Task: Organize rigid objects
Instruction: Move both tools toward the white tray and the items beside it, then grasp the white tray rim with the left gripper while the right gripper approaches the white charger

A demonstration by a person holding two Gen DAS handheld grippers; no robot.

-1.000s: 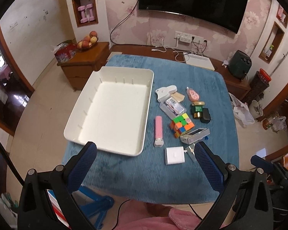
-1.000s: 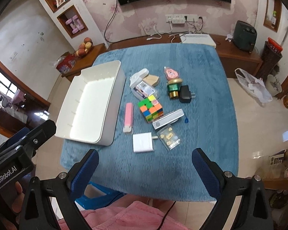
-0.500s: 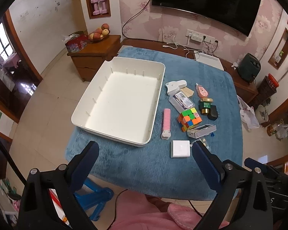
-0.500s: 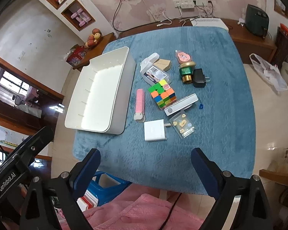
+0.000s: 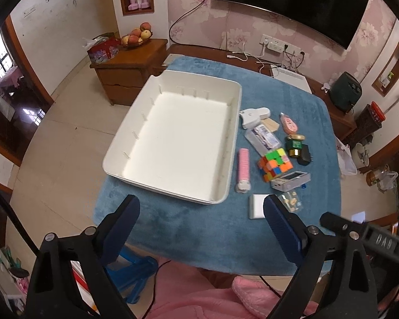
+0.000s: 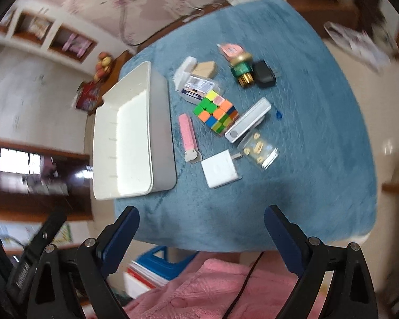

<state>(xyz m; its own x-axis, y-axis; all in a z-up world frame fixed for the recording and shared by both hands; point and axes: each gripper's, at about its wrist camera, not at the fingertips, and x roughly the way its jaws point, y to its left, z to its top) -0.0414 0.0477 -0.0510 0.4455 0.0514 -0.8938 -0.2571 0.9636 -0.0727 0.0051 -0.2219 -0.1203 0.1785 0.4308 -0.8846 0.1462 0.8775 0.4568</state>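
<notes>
An empty white bin [image 5: 181,143] [image 6: 133,138] sits on the left of the blue table cover [image 5: 188,228]. To its right lie a pink roller [image 5: 243,166] [image 6: 187,133], a colour cube [image 5: 275,163] [image 6: 216,114], a silver case [image 5: 291,180] [image 6: 248,119], a white square charger [image 5: 256,206] [image 6: 220,169], a clear packet of small pieces [image 6: 260,150], a green jar [image 5: 294,145] [image 6: 242,67] and a black adapter [image 5: 304,155] [image 6: 264,74]. My left gripper [image 5: 200,202] hovers over the table's near edge, its jaws closing slightly with nothing between them. My right gripper [image 6: 200,210] hangs open and empty above the near edge.
A clear box [image 5: 263,137], a white tape measure [image 5: 254,114] and a pink item [image 5: 288,123] lie further back. A blue stool [image 5: 130,271] stands under the near edge beside a person's pink sleeve [image 5: 199,292]. A wooden cabinet with fruit [image 5: 130,61] stands beyond the bin.
The left view has swung so the bin now sits near the middle, and its jaws stand a little narrower. The right view has rolled, dropped closer to the table and is blurred.
</notes>
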